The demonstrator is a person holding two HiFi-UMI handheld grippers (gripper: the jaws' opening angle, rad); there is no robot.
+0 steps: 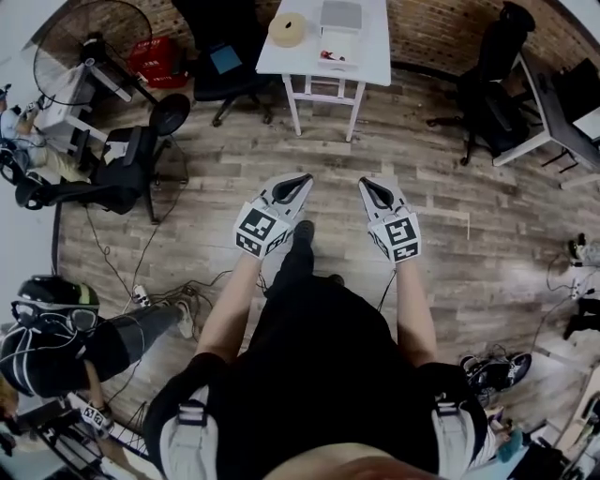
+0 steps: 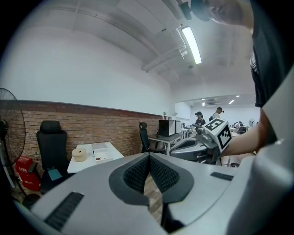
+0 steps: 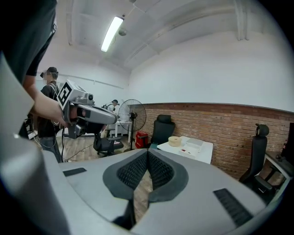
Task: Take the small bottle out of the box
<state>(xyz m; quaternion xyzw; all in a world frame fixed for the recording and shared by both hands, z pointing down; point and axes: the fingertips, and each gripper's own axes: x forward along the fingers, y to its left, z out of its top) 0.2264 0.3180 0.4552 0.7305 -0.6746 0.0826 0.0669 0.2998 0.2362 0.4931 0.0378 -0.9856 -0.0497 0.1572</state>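
I stand on the wooden floor, well short of the white table (image 1: 370, 56). On the table lie a grey box (image 1: 340, 16), a flat white tray (image 1: 339, 45) with a small red item, and a tape roll (image 1: 287, 29). No small bottle can be made out. My left gripper (image 1: 298, 180) and right gripper (image 1: 370, 186) are held side by side in the air at waist height, pointing toward the table. Both are shut with nothing between the pads. In the left gripper view the jaws (image 2: 149, 158) meet; in the right gripper view the jaws (image 3: 148, 156) meet too.
A black office chair (image 1: 230, 56) stands left of the table, and another (image 1: 112, 173) with a floor fan (image 1: 84, 42) at far left. A person (image 1: 66, 342) sits at lower left amid floor cables. A second desk (image 1: 553, 122) and chair (image 1: 492, 89) are at right.
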